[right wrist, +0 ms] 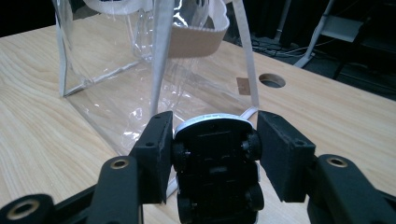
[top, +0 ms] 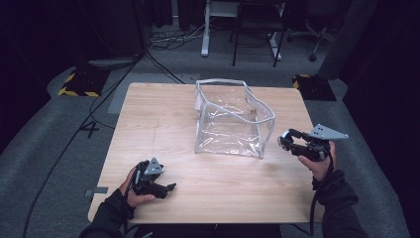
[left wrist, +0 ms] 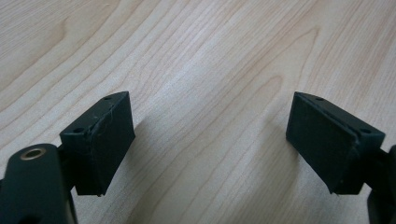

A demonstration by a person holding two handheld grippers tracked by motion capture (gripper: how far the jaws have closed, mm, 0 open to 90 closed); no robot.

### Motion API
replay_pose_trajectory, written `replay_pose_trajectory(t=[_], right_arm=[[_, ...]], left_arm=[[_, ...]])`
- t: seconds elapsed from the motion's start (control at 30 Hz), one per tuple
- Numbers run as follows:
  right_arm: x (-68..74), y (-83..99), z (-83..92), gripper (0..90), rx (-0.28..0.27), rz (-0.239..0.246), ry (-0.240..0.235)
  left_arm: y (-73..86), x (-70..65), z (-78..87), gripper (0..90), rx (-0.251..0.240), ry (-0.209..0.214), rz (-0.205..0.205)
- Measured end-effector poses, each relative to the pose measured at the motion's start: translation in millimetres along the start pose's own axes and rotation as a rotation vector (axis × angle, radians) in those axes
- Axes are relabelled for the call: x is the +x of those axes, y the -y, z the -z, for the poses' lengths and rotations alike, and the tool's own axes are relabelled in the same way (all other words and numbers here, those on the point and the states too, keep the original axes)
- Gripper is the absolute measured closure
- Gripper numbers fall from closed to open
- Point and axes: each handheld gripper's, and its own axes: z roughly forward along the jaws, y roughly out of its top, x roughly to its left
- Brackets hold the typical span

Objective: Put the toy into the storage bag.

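I sit at a light wooden table [top: 163, 124] with a two-jaw gripper in each hand. My right gripper [top: 286, 141] hovers above the table's right side, pointing left at the near right corner of a clear plastic bag [top: 233, 119] with white trim. Its jaws pinch a small toy car [right wrist: 217, 163] by its sides, and in the right gripper view the car's black underside and four wheels face the camera, with its white body turned away towards the bag. The car is just beside the bag's near right edge, outside it. The bag stands upright and open-topped at the middle of the table, towards the far side. My left gripper [top: 166, 188] rests low at the near left of the table, its jaws spread wide with nothing but bare wood between them
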Motion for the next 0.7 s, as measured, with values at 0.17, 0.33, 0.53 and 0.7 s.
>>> replay_pose_trajectory(t=[0.17,0.33,0.53,0.7], right_arm=[[-3.6,-9.9,3.6,48.1,-0.016,0.004,0.009],[-8.7,-22.3,8.3,48.1,-0.04,0.006,0.017],[-13.0,-36.9,11.1,48.1,-0.058,-0.001,0.025],[-12.3,-51.2,14.0,48.1,-0.067,0.012,0.031]], left_arm=[[-0.1,-0.2,0.0,15.5,0.002,-0.002,0.002],[0.0,-0.2,-0.2,15.5,0.0,0.0,0.003],[-0.1,-0.3,-0.2,15.5,-0.001,0.0,0.004],[0.0,-0.3,-0.3,15.5,-0.001,0.001,0.003]])
